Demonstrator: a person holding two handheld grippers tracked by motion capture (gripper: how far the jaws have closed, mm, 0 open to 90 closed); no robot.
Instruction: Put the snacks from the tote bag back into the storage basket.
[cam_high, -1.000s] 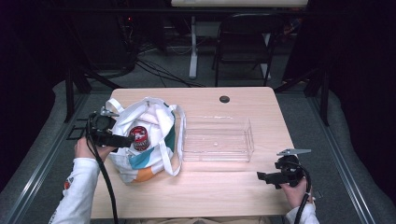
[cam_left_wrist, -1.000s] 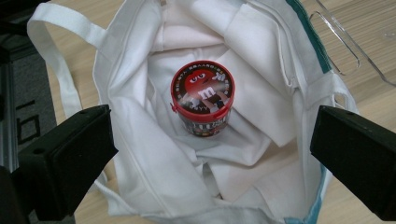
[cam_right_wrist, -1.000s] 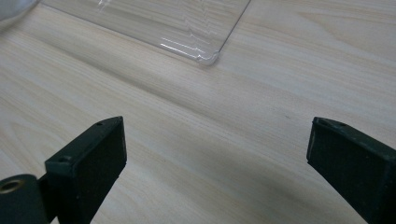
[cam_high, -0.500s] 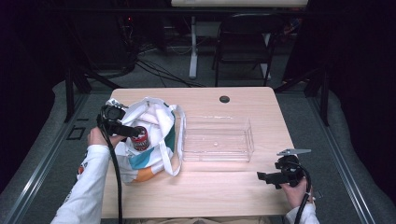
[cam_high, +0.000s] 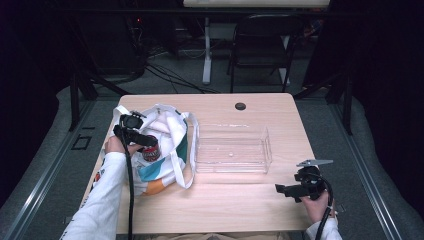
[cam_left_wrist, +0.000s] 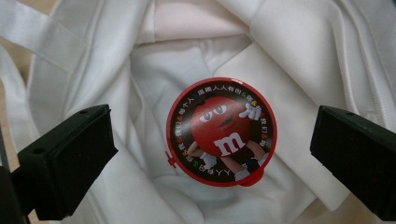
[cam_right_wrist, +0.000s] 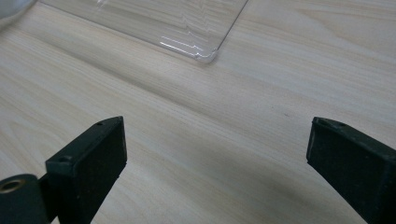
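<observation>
Left gripper (cam_left_wrist: 210, 154): jaws spread wide, hovering over the open bag, gripping nothing.
Candy tin (cam_left_wrist: 221, 131): between the jaws but touching neither; lies inside the tote bag on folds of white lining.
Tin's look: round, red rim, red cartoon character with a white "m", ring of small print.
Tote bag (cam_high: 165, 145): white with teal and orange patches, at the table's (cam_high: 240, 200) left.
Clear tray (cam_high: 232, 150): just right of the bag, empty.
Right gripper (cam_high: 285, 189): jaws spread, low over bare wood near the tray's corner.
</observation>
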